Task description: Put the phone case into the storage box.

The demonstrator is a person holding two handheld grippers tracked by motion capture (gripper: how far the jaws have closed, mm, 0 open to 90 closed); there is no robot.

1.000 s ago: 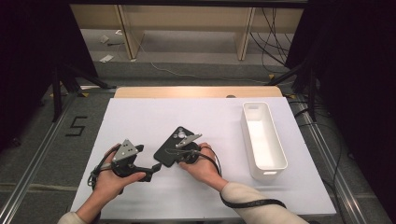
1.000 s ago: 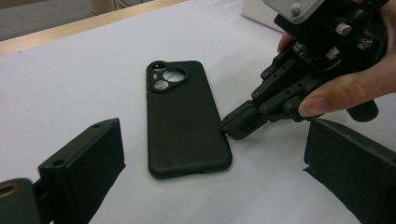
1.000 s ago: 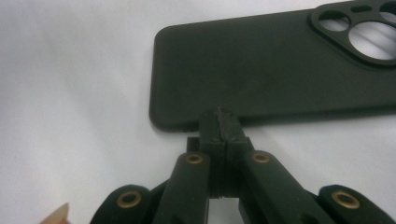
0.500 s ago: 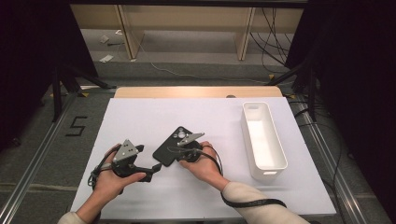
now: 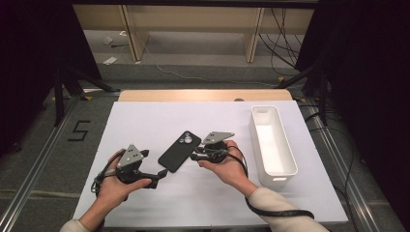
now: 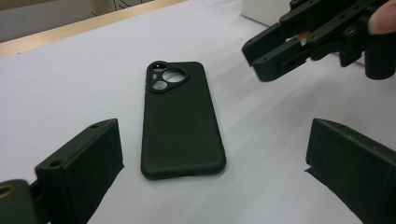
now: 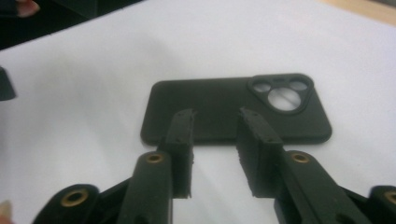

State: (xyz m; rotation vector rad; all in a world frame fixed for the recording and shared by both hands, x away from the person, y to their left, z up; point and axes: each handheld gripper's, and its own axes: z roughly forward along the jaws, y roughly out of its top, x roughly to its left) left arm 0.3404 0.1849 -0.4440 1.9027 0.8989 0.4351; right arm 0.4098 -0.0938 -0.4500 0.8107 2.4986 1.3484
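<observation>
A black phone case lies flat on the white table sheet, camera cut-out at its far end. My right gripper hovers just right of it. Its jaws have just been opening and stand a little apart with nothing between them. In the right gripper view the case lies just beyond my right gripper. My left gripper rests at the case's near left corner, open wide. In the left gripper view the case lies ahead of my left gripper, with the right gripper at upper right.
A long white bin stands empty along the right side of the sheet, close to the right hand. A wooden table edge runs behind the sheet. Dark floor, cables and a stand's legs lie beyond.
The phone case, held tilted off the table in my right gripper before, now lies flat. The right gripper has let it go, opened slightly and drawn back to the right and up. The left gripper kept still.
</observation>
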